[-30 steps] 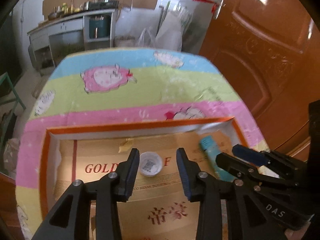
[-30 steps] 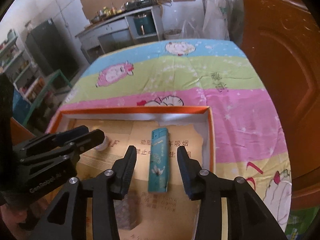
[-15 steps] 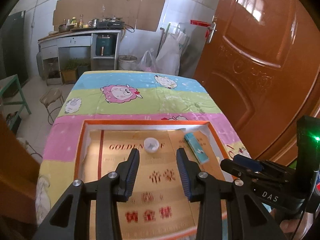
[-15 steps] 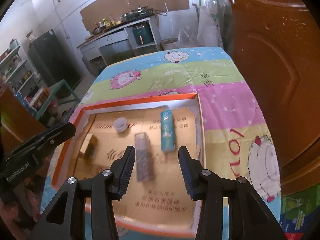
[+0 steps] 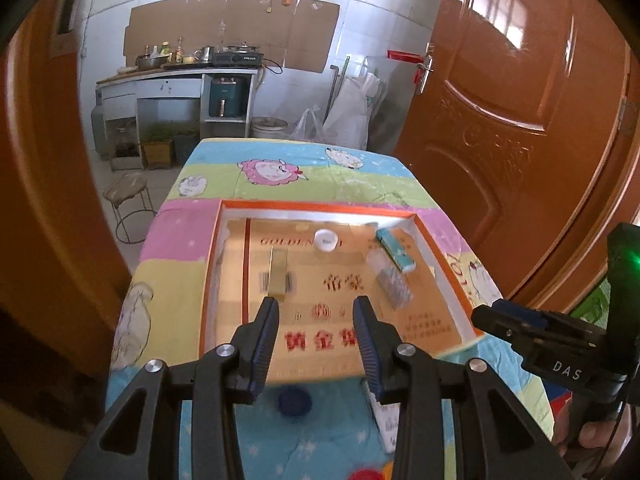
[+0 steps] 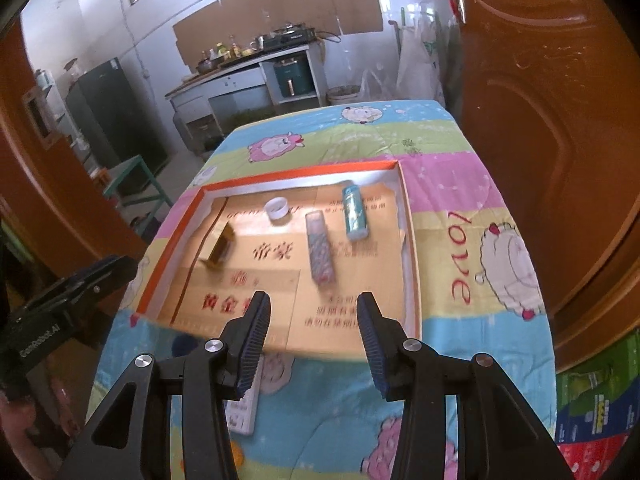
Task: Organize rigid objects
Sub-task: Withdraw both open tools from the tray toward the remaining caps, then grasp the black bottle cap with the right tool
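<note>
Things left outside the tray: white remote (image 5: 386,420) lying on the desk just in front of the tray's near edge, long axis roughly running away from the cameras; blue cap (image 5: 295,400) beside it, to its left.

In left view, cap sits directly below the left tool (image 5: 316,344), between its fingers; remote under the right-hand finger. In right view, remote (image 6: 242,410) shows under the left finger of the right tool (image 6: 310,340). Judgement: left tool nearer to both.

Both tools released, jaws spread, holding nothing.

Tray (image 6: 412,240) already holds white cup (image 6: 277,207), teal lighter (image 6: 354,212), patterned case (image 6: 320,246), gold box (image 6: 220,246).
</note>
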